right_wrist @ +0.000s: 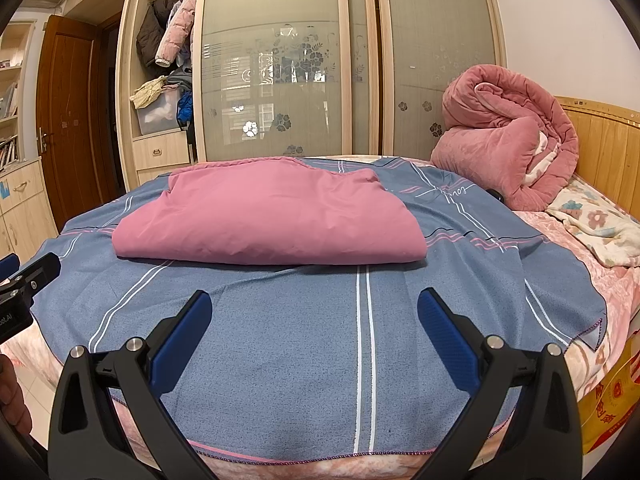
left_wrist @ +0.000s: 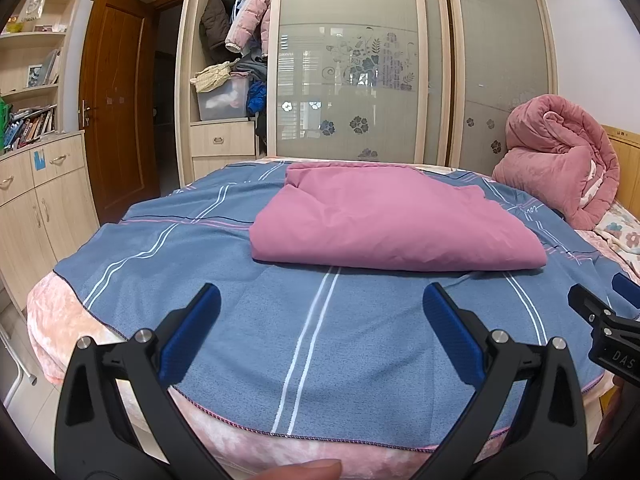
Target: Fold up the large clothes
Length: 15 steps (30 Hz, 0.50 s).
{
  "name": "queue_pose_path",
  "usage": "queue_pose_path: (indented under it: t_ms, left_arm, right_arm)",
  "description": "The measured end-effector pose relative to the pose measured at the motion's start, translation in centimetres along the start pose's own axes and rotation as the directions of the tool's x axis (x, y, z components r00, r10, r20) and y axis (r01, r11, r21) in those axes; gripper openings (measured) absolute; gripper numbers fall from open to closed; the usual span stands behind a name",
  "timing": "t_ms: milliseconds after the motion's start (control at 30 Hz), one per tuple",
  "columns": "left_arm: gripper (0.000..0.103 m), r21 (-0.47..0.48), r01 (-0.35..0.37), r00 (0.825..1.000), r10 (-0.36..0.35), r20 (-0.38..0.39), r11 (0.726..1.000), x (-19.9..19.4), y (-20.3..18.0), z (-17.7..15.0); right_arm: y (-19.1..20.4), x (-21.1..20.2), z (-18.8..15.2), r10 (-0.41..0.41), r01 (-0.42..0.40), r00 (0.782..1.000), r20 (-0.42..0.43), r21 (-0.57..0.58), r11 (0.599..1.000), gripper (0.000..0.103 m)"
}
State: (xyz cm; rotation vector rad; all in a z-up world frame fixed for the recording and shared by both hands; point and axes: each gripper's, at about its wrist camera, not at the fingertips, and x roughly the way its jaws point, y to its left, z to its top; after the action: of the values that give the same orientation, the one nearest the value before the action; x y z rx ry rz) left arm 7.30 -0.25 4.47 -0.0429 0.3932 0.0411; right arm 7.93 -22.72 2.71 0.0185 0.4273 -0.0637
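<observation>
Nearest the cameras, the left tool (left_wrist: pixel 322 300) and the right tool (right_wrist: pixel 315 306) are held released, blue pads spread wide with nothing between them, above the near edge of a blue striped sheet (left_wrist: pixel 360 340) spread over the bed (left_wrist: pixel 280 452). Farther back, the folded pink garment (right_wrist: pixel 268 220) is seen lying flat on the sheet, apart from both tools. Beyond it, a rolled pink quilt (right_wrist: pixel 508 136) is piled by the wooden headboard (right_wrist: pixel 600 144), and a sliding-door wardrobe (right_wrist: pixel 352 60) is seen behind.
</observation>
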Motion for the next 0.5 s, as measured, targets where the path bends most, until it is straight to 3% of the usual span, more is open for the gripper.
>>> queue_pose_path:
  t_ms: [500]
  left_arm:
    - [0.101,0.013,0.002,1.000,-0.002,0.004,1.000,-0.11,-0.45,-0.14]
  right_arm:
    - [0.06,-0.04,0.00,-0.001,0.001,1.000,0.001,0.000,1.000,0.102]
